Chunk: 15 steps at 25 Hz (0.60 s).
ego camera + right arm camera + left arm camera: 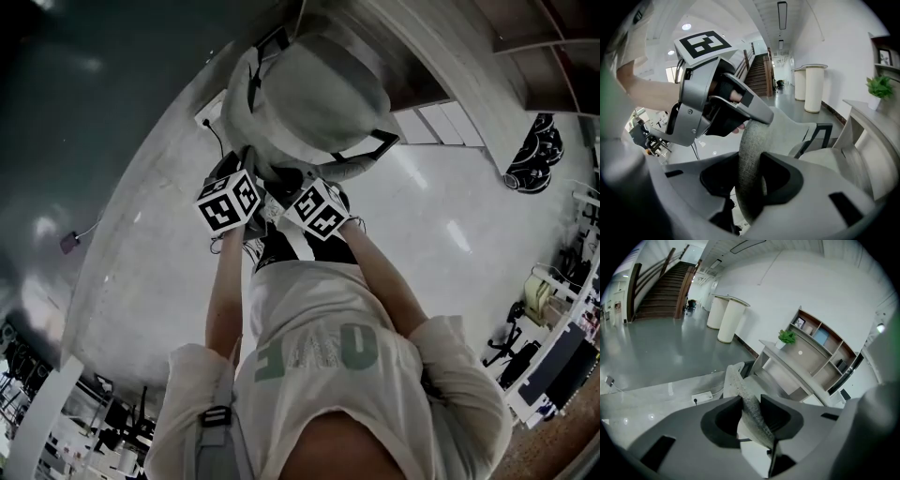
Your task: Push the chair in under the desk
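Person's pale shirt (328, 361): one, nearest the lens in the head view, with two bare forearms reaching forward.

Left gripper (751, 412): one, its tongs clamped on the thin grey fabric rim of the chair (314, 89) back.

Right gripper (751, 180): one, just beside the left, its tongs clamped on the same rim where it is thicker.

Marker cubes (228, 202): two, one per gripper.

Chair: one, grey, black arm frames, standing close against the front of the desk (785, 364). Whether any part is under the top cannot be told.

Power strip (701, 397): one, on the floor.

Staircase (661, 287): one.

White columns (726, 317): two.

Potted plant (786, 338): one, on the desk.

Shelf unit (825, 350): one, open compartments. One compartment holds a framed picture (799, 323); the other contents are too small to tell.
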{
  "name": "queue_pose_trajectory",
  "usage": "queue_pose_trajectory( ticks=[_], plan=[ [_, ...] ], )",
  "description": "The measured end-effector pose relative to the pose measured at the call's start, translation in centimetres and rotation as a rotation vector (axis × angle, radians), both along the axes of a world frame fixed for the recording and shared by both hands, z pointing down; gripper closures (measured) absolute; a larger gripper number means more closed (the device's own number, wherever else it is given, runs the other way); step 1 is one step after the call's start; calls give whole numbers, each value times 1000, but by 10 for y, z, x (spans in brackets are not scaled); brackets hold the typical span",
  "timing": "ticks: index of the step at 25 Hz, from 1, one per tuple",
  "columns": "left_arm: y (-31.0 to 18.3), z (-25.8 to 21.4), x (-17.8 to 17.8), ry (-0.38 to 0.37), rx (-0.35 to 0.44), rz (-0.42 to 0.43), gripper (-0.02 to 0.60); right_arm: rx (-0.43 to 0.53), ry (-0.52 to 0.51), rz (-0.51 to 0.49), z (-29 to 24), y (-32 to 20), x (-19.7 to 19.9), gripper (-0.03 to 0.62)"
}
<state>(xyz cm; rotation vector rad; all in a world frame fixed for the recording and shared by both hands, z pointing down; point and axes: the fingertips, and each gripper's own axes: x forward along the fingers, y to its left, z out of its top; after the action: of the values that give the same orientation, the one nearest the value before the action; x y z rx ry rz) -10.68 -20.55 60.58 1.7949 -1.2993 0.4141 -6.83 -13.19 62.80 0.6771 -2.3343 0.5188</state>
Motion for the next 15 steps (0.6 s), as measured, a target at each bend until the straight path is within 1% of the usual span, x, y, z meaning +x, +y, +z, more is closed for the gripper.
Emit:
queue_pose_trajectory(
  ticks=[4,9,12,15],
  plan=[
    [-15,0,20,5,-1,26,445,6,12,-14,0,-16,20,461],
    [-36,1,53,10,7,55,441,24,11,1,1,-36,51,465],
    [-47,2,66,7,-11,60,440,37,28,-16,2,-48,64,465],
    [-62,1,77,1,-7,65,440,48,42,-31,1,-62,74,467]
  ],
)
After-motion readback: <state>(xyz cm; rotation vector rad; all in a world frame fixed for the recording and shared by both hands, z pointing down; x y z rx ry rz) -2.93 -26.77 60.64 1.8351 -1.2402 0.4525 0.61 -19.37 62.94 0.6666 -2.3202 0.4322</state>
